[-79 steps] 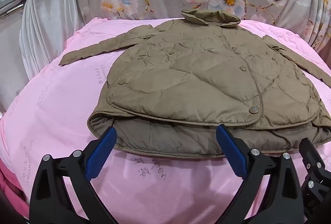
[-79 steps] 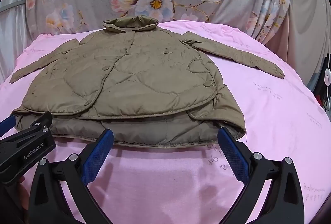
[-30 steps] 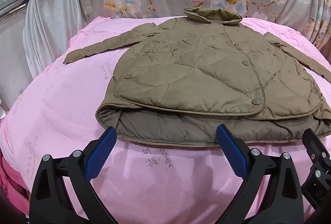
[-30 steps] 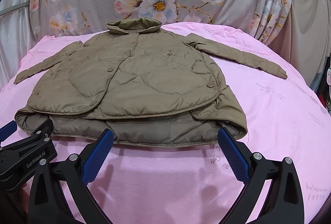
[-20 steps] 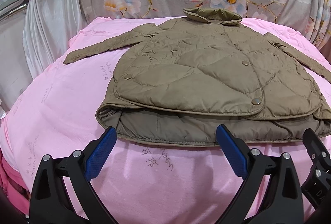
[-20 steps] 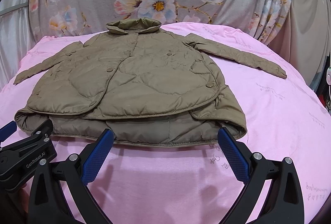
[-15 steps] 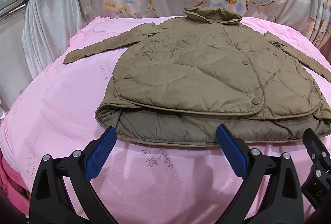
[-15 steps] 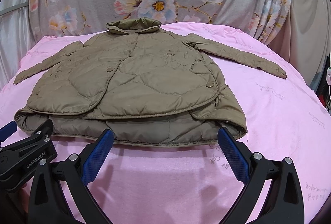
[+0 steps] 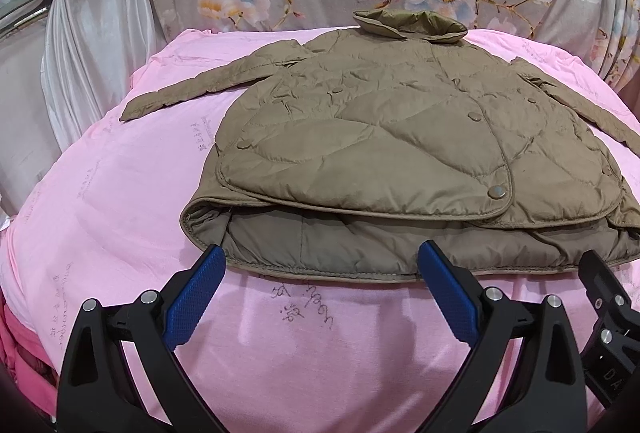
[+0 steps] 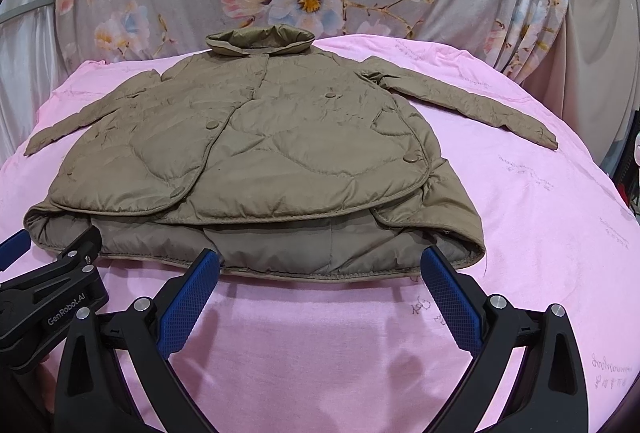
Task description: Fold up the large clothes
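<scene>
Both claws gape wide, empty, just short of the jacket (image 9: 400,137) hem: left claw (image 9: 320,265), right claw (image 10: 320,265) (only its view shows the right cuff (image 10: 544,139)).

You can't see the end of the jacket's far sleeve (image 9: 600,113), cut off at the left wrist view's right edge, nor read the pink sheet's scribbles (image 9: 304,303).
</scene>
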